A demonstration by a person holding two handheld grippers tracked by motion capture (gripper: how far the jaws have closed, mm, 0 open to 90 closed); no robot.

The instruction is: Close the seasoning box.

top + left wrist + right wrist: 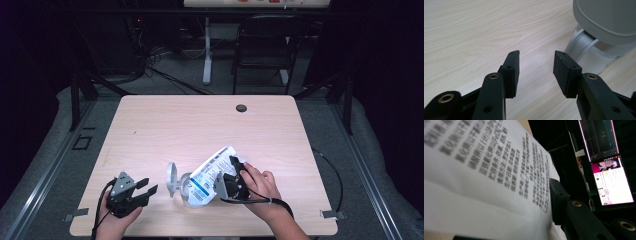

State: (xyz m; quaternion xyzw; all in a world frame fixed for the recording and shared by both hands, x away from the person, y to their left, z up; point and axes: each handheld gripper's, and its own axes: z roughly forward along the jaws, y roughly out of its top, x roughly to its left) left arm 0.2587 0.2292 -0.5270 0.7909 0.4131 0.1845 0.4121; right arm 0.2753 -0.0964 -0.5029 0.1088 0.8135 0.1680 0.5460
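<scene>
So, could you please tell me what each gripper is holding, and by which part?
The right gripper clamps the white printed refill pouch near its upper end; the left gripper stands open, holding nothing.

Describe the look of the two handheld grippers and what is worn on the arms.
Both grippers are black with two jaws ending in flat rectangular pads. The left gripper carries a grey three-cornered plate; a black cable trails from the right gripper. Forearms are bare, without sleeves.
</scene>
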